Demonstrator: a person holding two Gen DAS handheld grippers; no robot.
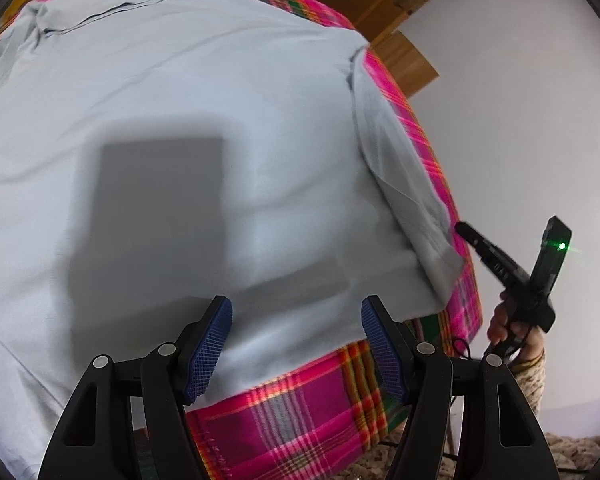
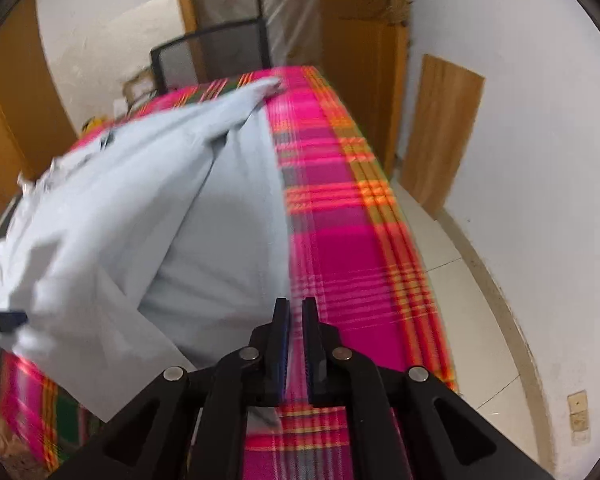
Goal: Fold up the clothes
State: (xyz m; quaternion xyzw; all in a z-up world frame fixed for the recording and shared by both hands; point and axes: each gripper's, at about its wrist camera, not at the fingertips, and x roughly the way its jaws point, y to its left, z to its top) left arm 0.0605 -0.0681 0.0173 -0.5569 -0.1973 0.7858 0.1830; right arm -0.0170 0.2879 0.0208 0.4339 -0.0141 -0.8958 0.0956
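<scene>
On plaid-covered tabletop point(image 1: 300, 412): pale blue shirt point(image 1: 180, 120) spread flat, collar at far end, one sleeve point(image 1: 412, 200) lying along right-hand edge, cuff near corner. Pink/orange/green plaid cloth point(image 2: 340, 240) showing around shirt on near and right sides.

Left gripper point(image 1: 296, 344): fingers spread wide, blue ribbed pads point(image 1: 210, 354) facing each other, hovering over shirt's near hem. Nothing between them; no contact visible.

Right gripper point(image 2: 295, 344): fingers nearly together, only a narrow slit left. Sliver of pale fabric visible low in the slit, near shirt's side edge; cannot tell if actually pinched. Shirt from this view bunched into long diagonal folds, blurred.

Seen from left wrist view: right gripper point(image 1: 466, 232) off table's right corner, close to sleeve cuff, green light on its body, person's hand point(image 1: 504, 320) around the handle.

Background: white wall point(image 1: 520, 100), wooden door point(image 2: 360, 60), mesh chair back point(image 2: 212, 56) behind far table end, tiled floor point(image 2: 480, 320).
</scene>
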